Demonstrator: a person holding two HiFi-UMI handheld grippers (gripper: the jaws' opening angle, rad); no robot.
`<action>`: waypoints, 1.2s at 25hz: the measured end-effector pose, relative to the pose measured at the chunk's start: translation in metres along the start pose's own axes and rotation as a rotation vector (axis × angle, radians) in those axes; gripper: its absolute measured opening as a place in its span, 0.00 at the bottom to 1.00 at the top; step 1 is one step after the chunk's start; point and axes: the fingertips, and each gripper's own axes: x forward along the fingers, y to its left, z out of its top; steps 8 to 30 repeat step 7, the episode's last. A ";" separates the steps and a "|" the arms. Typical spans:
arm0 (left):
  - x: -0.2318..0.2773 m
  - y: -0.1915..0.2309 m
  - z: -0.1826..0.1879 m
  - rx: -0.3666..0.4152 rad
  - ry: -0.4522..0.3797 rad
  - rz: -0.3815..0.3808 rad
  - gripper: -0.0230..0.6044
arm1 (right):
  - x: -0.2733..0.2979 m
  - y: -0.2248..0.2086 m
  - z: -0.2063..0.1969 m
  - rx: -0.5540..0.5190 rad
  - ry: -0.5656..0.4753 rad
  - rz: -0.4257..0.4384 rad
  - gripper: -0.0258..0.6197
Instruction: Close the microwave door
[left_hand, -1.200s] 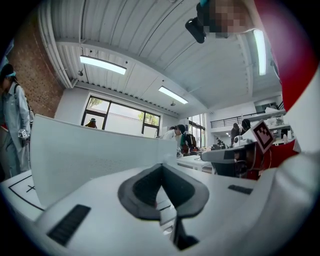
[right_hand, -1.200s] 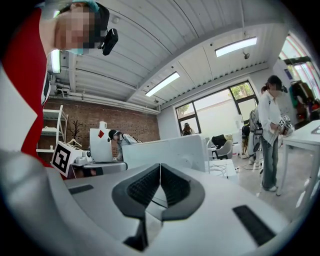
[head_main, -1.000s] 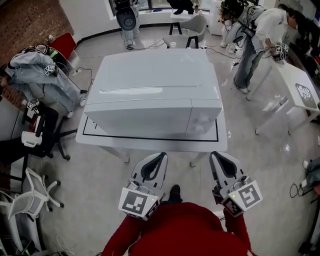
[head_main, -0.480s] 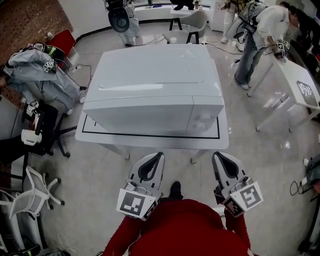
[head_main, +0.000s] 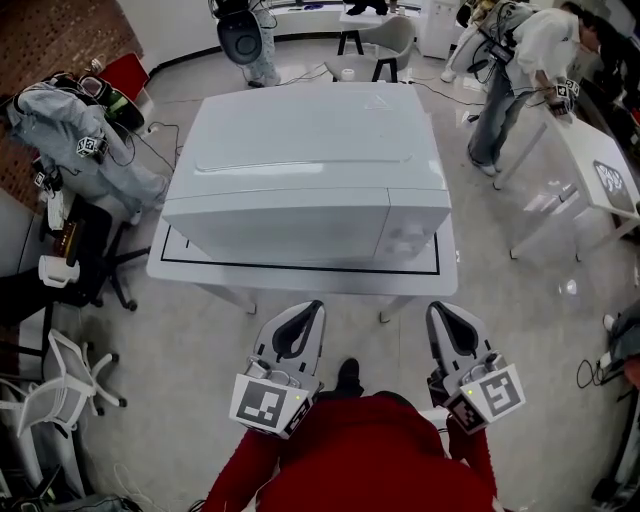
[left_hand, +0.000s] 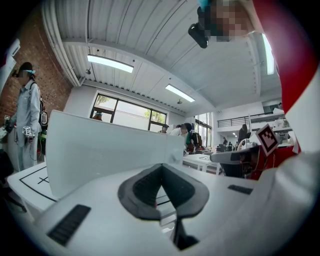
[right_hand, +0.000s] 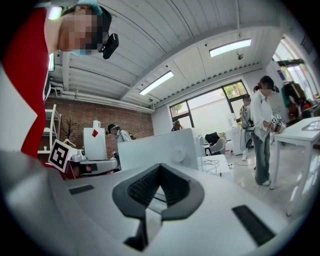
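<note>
The white microwave (head_main: 300, 160) stands on a white table (head_main: 445, 272), and its door (head_main: 280, 228) lies flush with the front beside the control panel (head_main: 410, 232). My left gripper (head_main: 312, 306) and right gripper (head_main: 437, 308) hover side by side in front of the table's near edge, short of the microwave and touching nothing. Both are shut and empty. In the left gripper view the shut left gripper (left_hand: 161, 167) points level at the microwave (left_hand: 100, 150). The right gripper view shows the shut right gripper (right_hand: 160, 166) facing the microwave (right_hand: 155, 147).
A person in light clothes (head_main: 90, 160) stands at the left near a black chair (head_main: 85, 255) and a white chair (head_main: 60, 390). At the right, a person (head_main: 515, 70) leans on another white table (head_main: 590, 165). A stool (head_main: 385, 45) stands behind the microwave.
Both grippers hold still in front of the table. The head view has shifted slightly, and the person at the left has moved a little.
</note>
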 end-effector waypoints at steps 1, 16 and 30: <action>0.001 0.000 0.000 -0.001 0.001 -0.002 0.05 | 0.001 0.000 0.002 -0.001 -0.012 -0.002 0.06; 0.002 -0.003 -0.006 -0.009 0.024 -0.017 0.05 | -0.004 -0.005 -0.017 0.024 0.074 -0.032 0.06; 0.002 -0.003 -0.006 -0.009 0.024 -0.017 0.05 | -0.004 -0.005 -0.017 0.024 0.074 -0.032 0.06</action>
